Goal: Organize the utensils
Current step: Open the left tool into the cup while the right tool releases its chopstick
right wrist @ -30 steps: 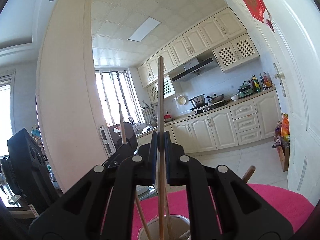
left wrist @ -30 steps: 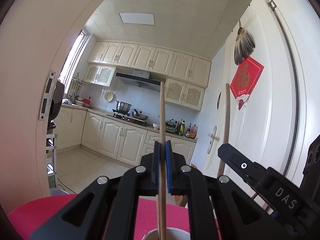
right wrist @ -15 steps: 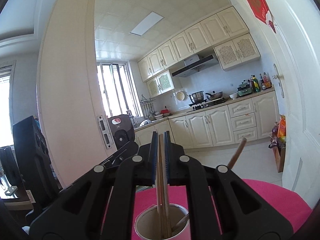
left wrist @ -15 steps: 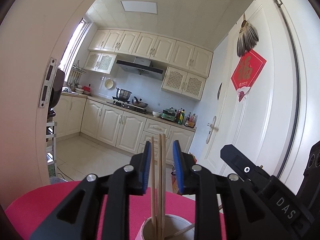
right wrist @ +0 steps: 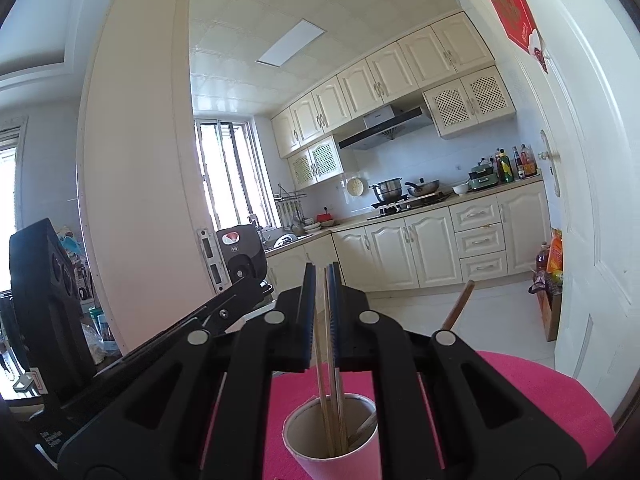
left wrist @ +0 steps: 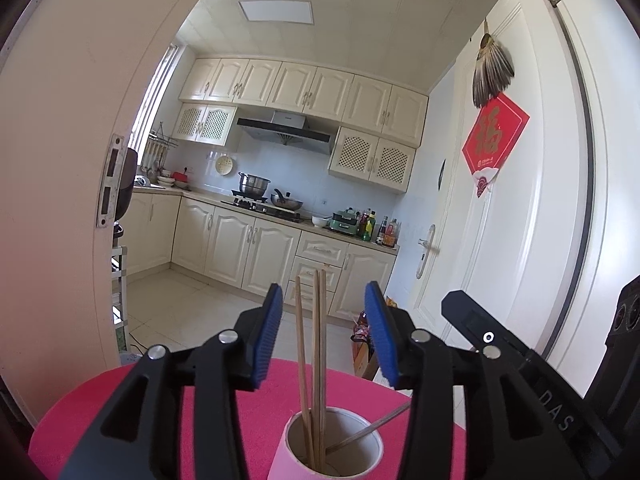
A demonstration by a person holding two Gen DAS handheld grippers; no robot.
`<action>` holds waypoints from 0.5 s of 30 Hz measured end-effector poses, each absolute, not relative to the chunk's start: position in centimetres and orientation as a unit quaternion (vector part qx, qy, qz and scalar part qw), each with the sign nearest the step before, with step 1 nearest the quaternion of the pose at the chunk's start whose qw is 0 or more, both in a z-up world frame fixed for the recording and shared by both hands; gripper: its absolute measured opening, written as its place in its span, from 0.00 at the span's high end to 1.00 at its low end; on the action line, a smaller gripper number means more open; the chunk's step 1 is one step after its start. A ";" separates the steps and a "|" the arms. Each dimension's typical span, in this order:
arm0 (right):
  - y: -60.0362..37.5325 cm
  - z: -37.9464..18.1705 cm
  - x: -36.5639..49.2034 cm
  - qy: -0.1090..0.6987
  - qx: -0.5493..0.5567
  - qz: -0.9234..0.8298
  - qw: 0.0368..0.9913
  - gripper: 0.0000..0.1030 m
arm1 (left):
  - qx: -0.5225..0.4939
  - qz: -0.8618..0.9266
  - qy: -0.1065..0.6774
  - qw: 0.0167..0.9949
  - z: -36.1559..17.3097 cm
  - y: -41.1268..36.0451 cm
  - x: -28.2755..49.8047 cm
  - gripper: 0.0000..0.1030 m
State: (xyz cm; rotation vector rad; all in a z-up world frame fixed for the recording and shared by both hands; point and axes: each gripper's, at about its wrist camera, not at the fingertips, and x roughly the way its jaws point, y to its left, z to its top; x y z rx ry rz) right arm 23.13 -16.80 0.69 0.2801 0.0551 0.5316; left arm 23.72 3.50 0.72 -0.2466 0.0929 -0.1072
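Both sticks I was holding up have dropped into the paper cup (left wrist: pixel 326 446), so the chopsticks (left wrist: pixel 316 360) now stand in it near the front of the pink worktop (left wrist: pixel 120 408). One stick (right wrist: pixel 458 306) leans far out to the side. My left gripper (left wrist: pixel 323 332) is opening its fingers (left wrist: pixel 266 336), with the sticks between them but not touched. My right gripper (right wrist: pixel 321 312) looks shut, and I cannot tell if it pinches a stick. If I bump the light cup pulling away, it could tip over.
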 end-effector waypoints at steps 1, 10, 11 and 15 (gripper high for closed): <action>-16.8 0.9 22.7 0.027 0.138 0.259 0.955 0.92 | -0.121 -0.052 0.046 0.990 0.9 3.5 23.2 0.58; -17.3 2.7 18.8 0.031 0.130 0.237 0.962 0.92 | -0.092 -0.029 0.053 0.994 2.4 3.2 18.4 0.43; -17.4 2.8 18.5 0.034 0.129 0.235 0.963 0.92 | -0.089 -0.026 0.054 0.994 2.5 3.2 17.8 0.42; -17.9 2.6 17.0 0.053 0.125 0.223 0.965 0.92 | -0.084 -0.017 0.068 0.994 2.7 3.4 15.8 0.38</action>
